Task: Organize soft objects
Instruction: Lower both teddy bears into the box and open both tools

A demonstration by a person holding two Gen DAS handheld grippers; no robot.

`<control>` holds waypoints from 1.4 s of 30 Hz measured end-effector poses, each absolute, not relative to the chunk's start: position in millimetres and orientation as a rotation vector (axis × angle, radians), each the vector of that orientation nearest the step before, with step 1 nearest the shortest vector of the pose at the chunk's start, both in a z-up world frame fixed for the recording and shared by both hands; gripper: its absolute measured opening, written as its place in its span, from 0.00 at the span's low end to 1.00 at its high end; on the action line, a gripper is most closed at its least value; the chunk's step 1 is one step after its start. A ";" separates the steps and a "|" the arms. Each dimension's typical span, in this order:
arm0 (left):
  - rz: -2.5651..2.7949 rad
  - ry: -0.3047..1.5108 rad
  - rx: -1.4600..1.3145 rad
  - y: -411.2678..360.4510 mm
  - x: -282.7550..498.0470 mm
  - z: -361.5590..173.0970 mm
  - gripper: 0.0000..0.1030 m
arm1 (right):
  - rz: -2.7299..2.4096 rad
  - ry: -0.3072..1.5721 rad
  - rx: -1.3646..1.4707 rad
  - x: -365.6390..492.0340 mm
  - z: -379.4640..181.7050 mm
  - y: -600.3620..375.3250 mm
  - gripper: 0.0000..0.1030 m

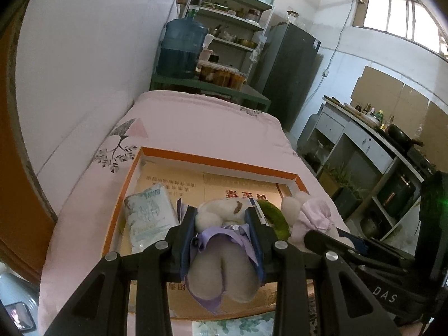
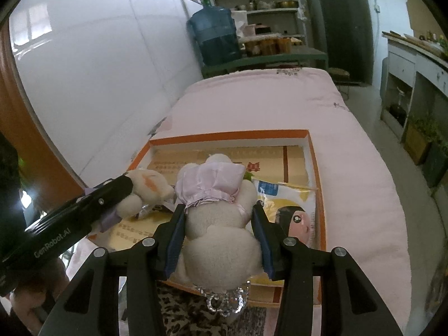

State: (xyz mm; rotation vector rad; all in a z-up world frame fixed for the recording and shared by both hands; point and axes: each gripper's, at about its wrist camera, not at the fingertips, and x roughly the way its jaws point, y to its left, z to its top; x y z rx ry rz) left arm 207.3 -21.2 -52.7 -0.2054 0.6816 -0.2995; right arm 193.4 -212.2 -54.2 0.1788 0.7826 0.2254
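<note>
Between the left gripper (image 1: 221, 217)'s matt black plastic jaws sits a nubby plush toy (image 1: 221, 266) in shiny lilac satin; the right gripper (image 2: 219, 215) clasps a fleecy plush bear (image 2: 218, 240) (pink satin dress). Beyond both, a cardboard tray (image 2: 316, 168) rests on smooth pink cloth bedding (image 2: 280, 103).

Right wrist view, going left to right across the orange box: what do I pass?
Left gripper holding the purple-dressed plush toy → pink-dressed plush toy clamped in the right gripper → snack bag → right wall of the box.
</note>
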 end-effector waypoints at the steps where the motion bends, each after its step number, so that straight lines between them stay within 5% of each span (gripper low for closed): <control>1: -0.300 0.684 -0.205 -21.5 208.3 -53.8 0.34 | 0.226 0.784 0.178 194.2 -54.7 -211.7 0.46; 42: -0.323 0.716 -0.188 -29.9 221.9 -80.1 0.35 | 0.216 0.833 0.176 210.2 -83.0 -209.4 0.50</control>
